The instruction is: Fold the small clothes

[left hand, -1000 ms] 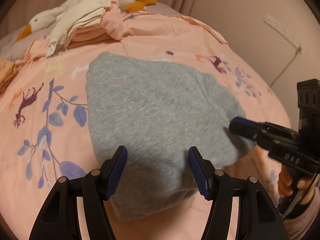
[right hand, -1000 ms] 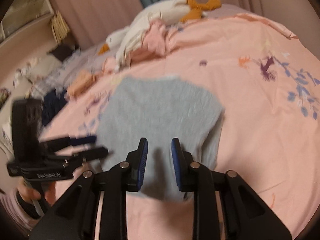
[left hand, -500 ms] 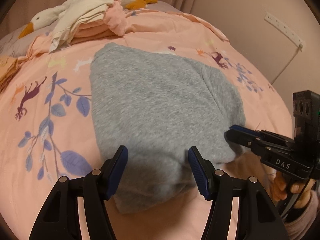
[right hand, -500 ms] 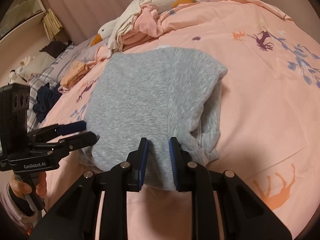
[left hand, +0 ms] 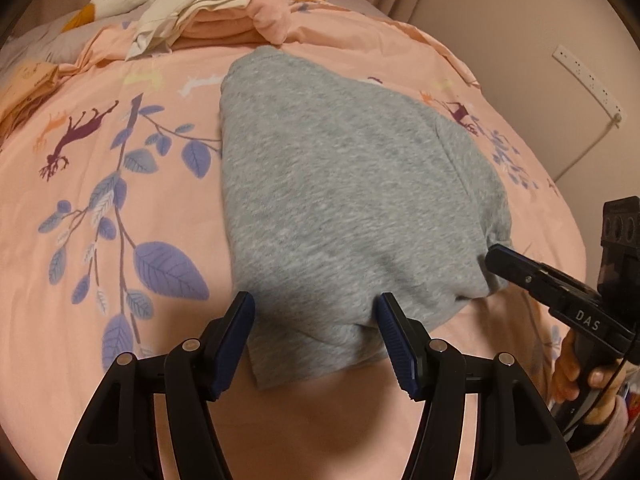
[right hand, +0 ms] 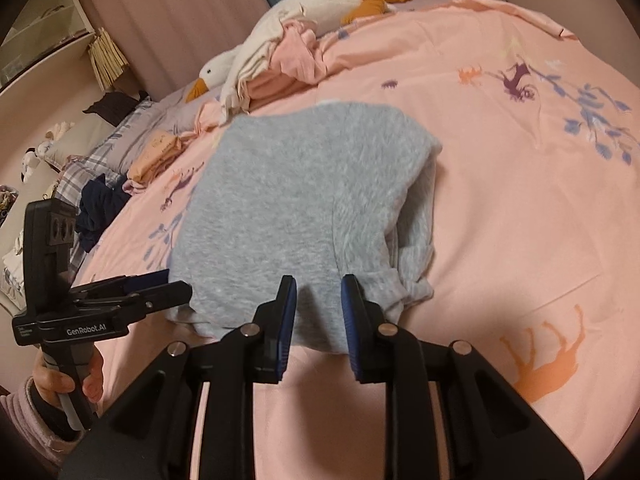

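A grey folded garment [left hand: 340,200] lies flat on the pink printed bed cover [left hand: 100,280]. My left gripper [left hand: 314,312] hovers over its near edge with the jaws wide apart, and the pads do not press the cloth. In the right wrist view the same garment [right hand: 300,200] has a bunched sleeve at its right side. My right gripper [right hand: 318,296] stands at the near edge, open by a narrow gap with no cloth pinched. Each gripper shows in the other's view: the right gripper [left hand: 494,254] at the garment's right corner, the left gripper [right hand: 168,284] at its left corner.
A pile of pink and cream clothes [left hand: 224,20] and a white goose plush [left hand: 116,0] lie at the far side of the bed. Folded peach items [right hand: 156,156] and a dark blue cloth [right hand: 100,208] sit near the pillows. A wall with a socket strip [left hand: 584,76] is on the right.
Both grippers have sunk closer to the garment's near edge, which now looks larger. The right view, blurred a second ago, is steady. Neither jaw gap has visibly changed.
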A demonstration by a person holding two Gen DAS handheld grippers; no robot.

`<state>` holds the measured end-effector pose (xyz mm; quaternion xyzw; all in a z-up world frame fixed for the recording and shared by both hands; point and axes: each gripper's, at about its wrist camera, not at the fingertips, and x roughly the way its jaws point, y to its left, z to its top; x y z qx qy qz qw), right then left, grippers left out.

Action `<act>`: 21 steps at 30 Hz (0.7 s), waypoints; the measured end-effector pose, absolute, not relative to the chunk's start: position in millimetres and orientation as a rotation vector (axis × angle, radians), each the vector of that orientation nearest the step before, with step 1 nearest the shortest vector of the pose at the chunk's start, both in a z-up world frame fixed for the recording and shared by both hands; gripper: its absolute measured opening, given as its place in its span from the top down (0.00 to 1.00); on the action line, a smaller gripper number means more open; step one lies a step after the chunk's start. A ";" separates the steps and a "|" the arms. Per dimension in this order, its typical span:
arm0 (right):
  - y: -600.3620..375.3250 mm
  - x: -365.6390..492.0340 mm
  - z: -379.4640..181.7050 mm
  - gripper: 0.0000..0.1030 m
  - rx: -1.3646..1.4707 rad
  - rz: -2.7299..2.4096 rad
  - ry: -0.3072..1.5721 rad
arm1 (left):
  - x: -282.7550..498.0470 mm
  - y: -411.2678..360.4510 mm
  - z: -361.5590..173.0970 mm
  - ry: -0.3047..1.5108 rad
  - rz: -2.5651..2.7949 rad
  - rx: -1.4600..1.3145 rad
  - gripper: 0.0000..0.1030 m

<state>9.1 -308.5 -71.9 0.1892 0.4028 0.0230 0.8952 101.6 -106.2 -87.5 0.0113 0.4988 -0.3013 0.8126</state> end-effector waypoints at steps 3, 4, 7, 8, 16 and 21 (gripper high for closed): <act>-307.3 11.0 -77.0 0.78 0.404 0.051 0.846 | 103.6 -102.3 -91.9 1.087 -0.645 -0.003 0.40; -306.8 10.6 -77.0 0.78 0.406 0.050 0.842 | 103.8 -100.9 -92.5 1.092 -0.646 -0.012 0.40; -307.9 10.2 -77.4 0.78 0.415 0.053 0.839 | 104.1 -99.4 -92.8 1.097 -0.648 -0.021 0.40; -308.3 10.0 -77.6 0.78 0.421 0.054 0.839 | 103.7 -99.8 -92.7 1.096 -0.647 -0.018 0.40; -309.5 5.7 -79.6 0.77 0.465 0.084 0.839 | 101.9 -97.1 -93.3 1.111 -0.641 -0.010 0.40; -311.2 1.0 -83.0 0.77 0.505 0.098 0.835 | 99.8 -95.9 -96.8 1.123 -0.633 0.002 0.40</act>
